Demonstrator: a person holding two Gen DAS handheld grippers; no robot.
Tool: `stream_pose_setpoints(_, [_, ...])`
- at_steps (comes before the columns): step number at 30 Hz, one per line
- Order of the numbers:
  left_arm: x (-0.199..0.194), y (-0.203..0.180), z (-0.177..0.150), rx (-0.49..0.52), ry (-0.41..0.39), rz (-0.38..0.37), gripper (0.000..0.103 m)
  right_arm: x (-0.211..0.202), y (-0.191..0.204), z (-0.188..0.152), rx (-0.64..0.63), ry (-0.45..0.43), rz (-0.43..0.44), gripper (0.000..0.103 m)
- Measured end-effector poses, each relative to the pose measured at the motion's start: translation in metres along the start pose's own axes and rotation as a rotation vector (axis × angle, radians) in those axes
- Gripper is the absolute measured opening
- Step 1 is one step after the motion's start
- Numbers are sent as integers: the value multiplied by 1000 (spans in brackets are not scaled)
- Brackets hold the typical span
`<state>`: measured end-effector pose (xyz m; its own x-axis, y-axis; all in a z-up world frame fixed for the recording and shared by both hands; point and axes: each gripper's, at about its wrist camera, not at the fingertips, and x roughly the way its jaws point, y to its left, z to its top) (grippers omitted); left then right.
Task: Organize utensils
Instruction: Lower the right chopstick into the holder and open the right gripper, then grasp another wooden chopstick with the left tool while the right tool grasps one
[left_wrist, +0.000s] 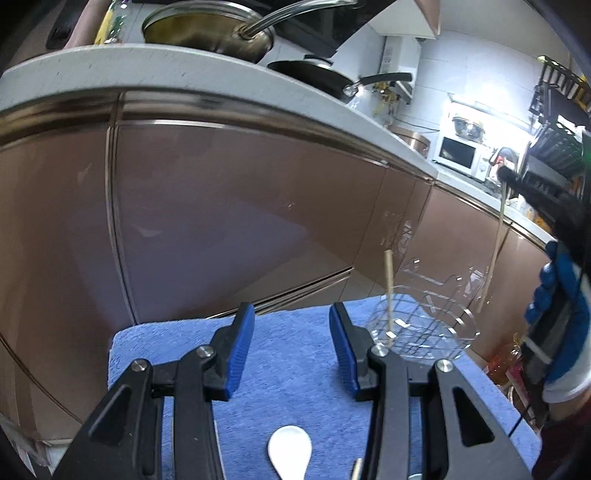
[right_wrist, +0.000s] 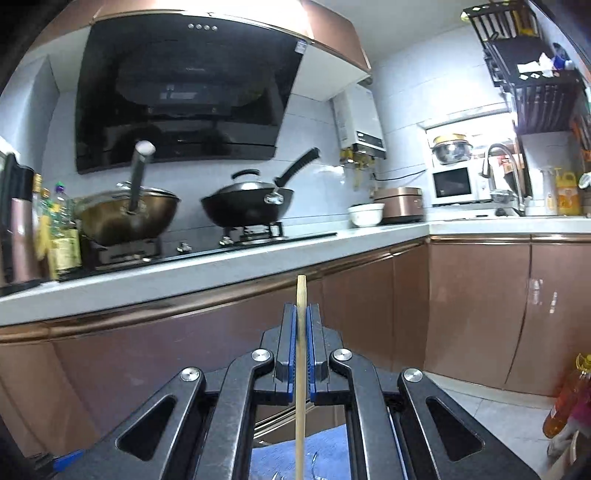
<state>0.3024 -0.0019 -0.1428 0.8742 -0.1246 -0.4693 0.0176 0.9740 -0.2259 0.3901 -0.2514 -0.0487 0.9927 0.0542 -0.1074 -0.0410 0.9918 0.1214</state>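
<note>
My left gripper (left_wrist: 291, 332) stands open low over a blue towel (left_wrist: 288, 373), with nothing between its blue pads. A white spoon (left_wrist: 290, 454) lies on the towel just beneath it, and a wooden stick end (left_wrist: 356, 470) shows beside the spoon. To the right stands a wire utensil holder (left_wrist: 424, 325) with one chopstick (left_wrist: 388, 291) upright in it. My right gripper (right_wrist: 301, 314) is shut on a second wooden chopstick (right_wrist: 301, 354). In the left wrist view this chopstick (left_wrist: 495, 254) hangs down from the right gripper (left_wrist: 506, 175), raised above the holder's right side.
Brown cabinet doors (left_wrist: 229, 221) rise right behind the towel under a white counter edge (right_wrist: 207, 269). Two woks (right_wrist: 247, 206) sit on the stove. A blue-gloved hand (left_wrist: 557, 291) holds the right tool. An oil bottle (right_wrist: 565, 398) stands on the floor at right.
</note>
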Motion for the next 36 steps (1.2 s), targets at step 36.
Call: stream_pose_setpoints(36, [-93, -5, -16, 67, 203, -134, 47, -184, -42, -43, 10, 380, -17, 35])
